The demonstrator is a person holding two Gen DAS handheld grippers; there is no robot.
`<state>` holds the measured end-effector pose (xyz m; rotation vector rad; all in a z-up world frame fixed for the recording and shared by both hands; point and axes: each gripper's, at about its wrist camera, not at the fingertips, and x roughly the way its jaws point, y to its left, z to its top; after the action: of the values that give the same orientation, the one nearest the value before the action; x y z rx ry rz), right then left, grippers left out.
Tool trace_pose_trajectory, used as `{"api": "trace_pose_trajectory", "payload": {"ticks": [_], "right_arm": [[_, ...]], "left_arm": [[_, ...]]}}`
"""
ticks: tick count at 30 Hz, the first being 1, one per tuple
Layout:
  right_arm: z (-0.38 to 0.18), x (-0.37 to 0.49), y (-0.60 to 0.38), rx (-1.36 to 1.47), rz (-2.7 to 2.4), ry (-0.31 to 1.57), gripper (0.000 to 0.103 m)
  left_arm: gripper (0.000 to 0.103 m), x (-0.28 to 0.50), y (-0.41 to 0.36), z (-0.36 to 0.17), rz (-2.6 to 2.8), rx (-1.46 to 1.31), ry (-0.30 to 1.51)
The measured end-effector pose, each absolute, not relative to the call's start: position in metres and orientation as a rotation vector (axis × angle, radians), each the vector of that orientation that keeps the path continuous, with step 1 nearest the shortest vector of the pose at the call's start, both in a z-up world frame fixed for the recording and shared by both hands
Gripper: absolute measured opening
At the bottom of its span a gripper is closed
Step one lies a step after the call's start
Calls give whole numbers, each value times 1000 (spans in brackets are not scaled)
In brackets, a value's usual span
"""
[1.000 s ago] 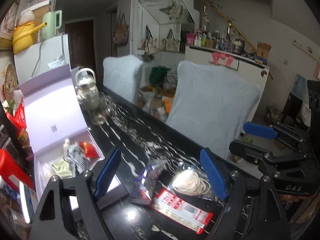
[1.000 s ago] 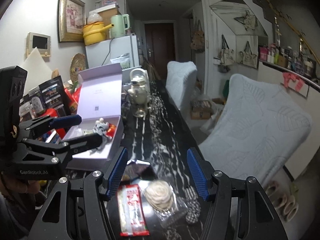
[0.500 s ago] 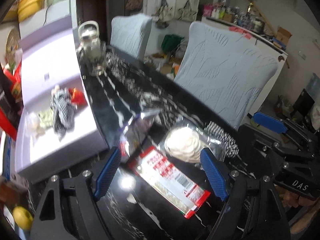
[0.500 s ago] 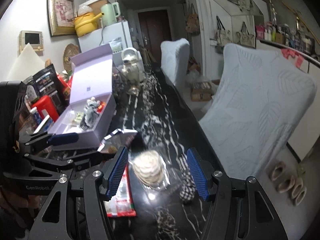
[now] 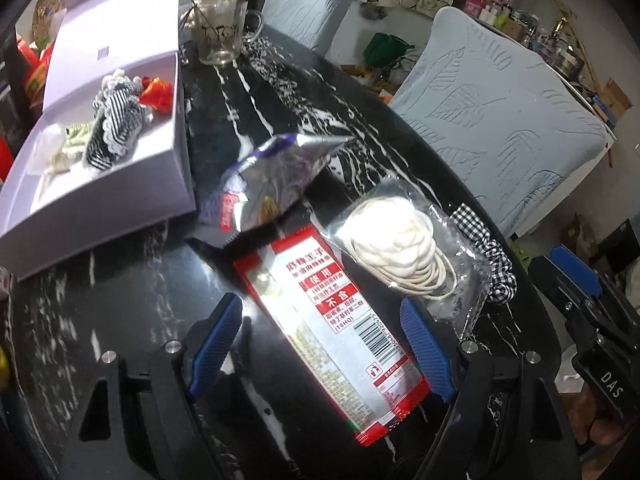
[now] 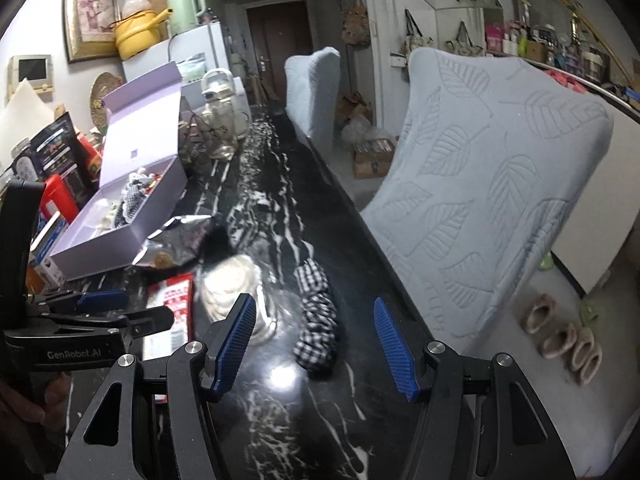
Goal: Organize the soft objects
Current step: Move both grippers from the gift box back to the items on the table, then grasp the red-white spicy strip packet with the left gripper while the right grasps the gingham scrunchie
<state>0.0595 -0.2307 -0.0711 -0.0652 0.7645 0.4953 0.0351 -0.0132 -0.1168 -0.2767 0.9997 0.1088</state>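
Observation:
On the black marble table lie a red snack packet (image 5: 332,312), a silver-purple foil bag (image 5: 268,180), a clear bag of cream hair ties (image 5: 404,252) and a black-and-white checked scrunchie (image 6: 316,320). My left gripper (image 5: 324,344) is open, its blue fingers either side of the red packet, just above it. My right gripper (image 6: 316,344) is open, with the scrunchie between its fingers, slightly ahead. The scrunchie also shows in the left wrist view (image 5: 488,252). An open lilac box (image 5: 100,152) holds a striped cloth piece (image 5: 116,128) and small items.
A glass kettle and cup (image 5: 218,28) stand behind the box. Two chairs with pale blue covers (image 6: 492,184) line the table's right side. Clutter, a red container and a fridge (image 6: 192,52) fill the left side. Slippers (image 6: 560,336) lie on the floor.
Both grippers have tilted down and moved closer to the table. The left came over the red packet; the right shifted right until the scrunchie sits between its fingers.

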Motion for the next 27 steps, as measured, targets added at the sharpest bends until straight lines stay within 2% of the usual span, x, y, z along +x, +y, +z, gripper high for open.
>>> {"api": "trace_pose_trajectory", "payload": {"ticks": [5, 19, 27], "right_arm": [[-76, 63, -239, -55, 484, 772, 62], [-83, 84, -242, 6, 515, 784, 62], [-97, 100, -234, -4, 529, 829, 61]], "left_arm": [[81, 42, -17, -130, 134, -293, 1047], [80, 43, -24, -133, 163, -170, 1003], [59, 39, -15, -129, 107, -164, 991]]}}
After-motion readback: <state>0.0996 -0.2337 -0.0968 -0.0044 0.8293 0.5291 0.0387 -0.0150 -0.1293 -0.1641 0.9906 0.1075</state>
